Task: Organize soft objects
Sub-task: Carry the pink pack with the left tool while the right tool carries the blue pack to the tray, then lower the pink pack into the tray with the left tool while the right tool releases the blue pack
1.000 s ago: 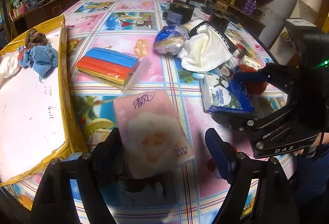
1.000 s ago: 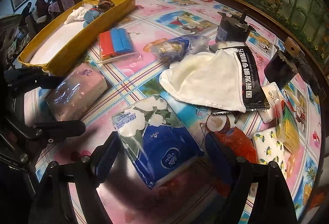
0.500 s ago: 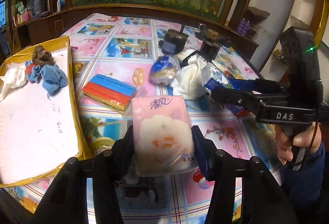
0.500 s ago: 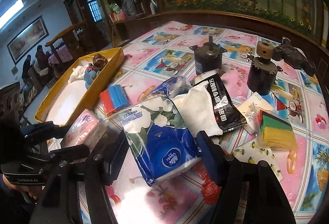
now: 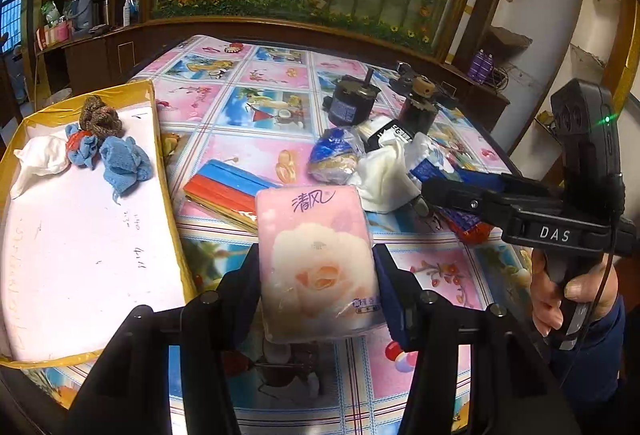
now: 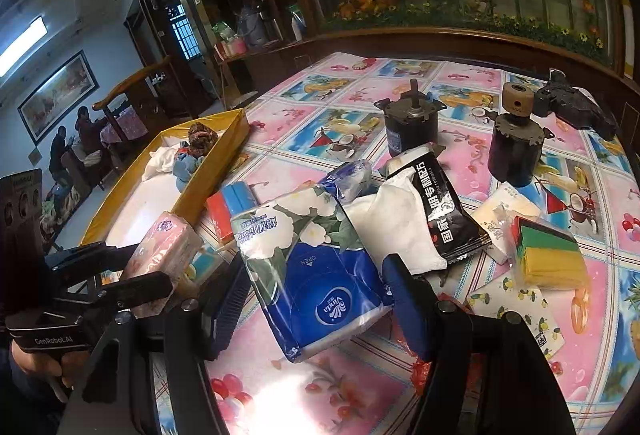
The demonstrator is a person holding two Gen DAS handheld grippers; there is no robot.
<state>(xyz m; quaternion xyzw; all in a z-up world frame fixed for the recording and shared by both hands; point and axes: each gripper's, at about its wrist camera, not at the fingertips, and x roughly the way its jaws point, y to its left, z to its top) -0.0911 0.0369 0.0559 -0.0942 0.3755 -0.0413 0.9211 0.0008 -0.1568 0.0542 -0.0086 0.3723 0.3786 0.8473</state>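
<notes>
My left gripper (image 5: 316, 279) is shut on a pink tissue pack (image 5: 316, 259) and holds it above the table, right of the yellow tray (image 5: 170, 171). The pink pack also shows in the right wrist view (image 6: 164, 247). My right gripper (image 6: 316, 287) is shut on a blue and white Vinda tissue pack (image 6: 312, 275), lifted off the table. The yellow tray (image 6: 208, 171) holds a white cloth (image 5: 40, 159), blue cloths (image 5: 120, 159) and a brown scrunchie (image 5: 100, 115). A white towel (image 6: 396, 227) lies on the table.
A red and blue cloth pack (image 5: 224, 191), a bagged blue item (image 5: 332, 155), a black sachet (image 6: 444, 211), a green and yellow sponge pack (image 6: 548, 251) and two dark motors (image 6: 408, 127) (image 6: 516, 143) sit on the flowered tablecloth (image 5: 248, 103). A wooden ledge runs along the far side.
Both grippers closed on their tissue packs and lifted them off the table. The left gripper rose with the pink pack; the right rose with the blue pack.
</notes>
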